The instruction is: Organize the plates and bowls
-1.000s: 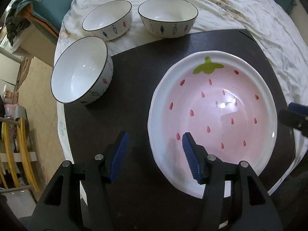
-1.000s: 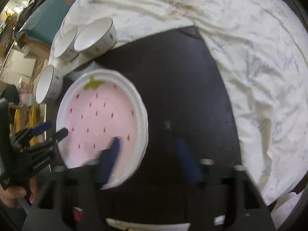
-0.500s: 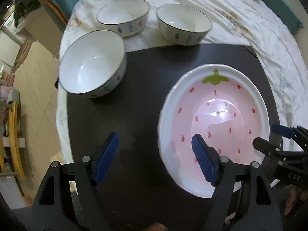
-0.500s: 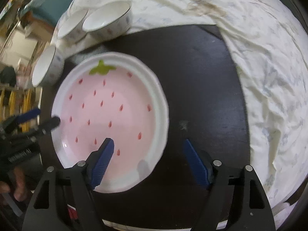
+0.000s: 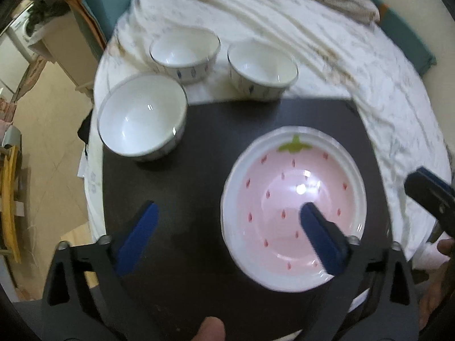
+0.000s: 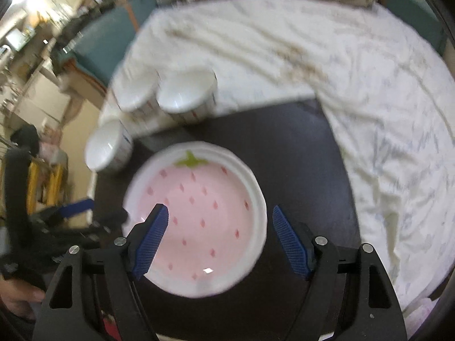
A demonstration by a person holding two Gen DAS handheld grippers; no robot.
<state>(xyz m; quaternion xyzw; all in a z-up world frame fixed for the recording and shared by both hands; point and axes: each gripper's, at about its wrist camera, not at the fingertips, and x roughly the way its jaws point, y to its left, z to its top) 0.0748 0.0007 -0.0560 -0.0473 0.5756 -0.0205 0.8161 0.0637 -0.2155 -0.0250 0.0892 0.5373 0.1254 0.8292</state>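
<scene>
A pink strawberry-pattern plate [image 5: 293, 207] lies on a dark mat [image 5: 204, 147], apparently stacked on another plate; it also shows in the right wrist view [image 6: 199, 216]. Three white bowls stand behind it: one on the mat's left corner [image 5: 142, 116], two on the white cloth [image 5: 184, 52] [image 5: 261, 69]. My left gripper [image 5: 227, 233] is open and empty, above the plate's left rim. My right gripper [image 6: 219, 236] is open and empty, above the plate; it shows at the left wrist view's right edge [image 5: 429, 190].
A rumpled white cloth [image 5: 327, 42] covers the table around the mat. The table's left edge drops to a tiled floor [image 5: 51, 147]. Teal furniture [image 6: 96, 48] stands behind the table.
Both grippers have risen and pulled back from the plate, which now looks smaller. Both stay open and empty. The plate and bowls have not moved.
</scene>
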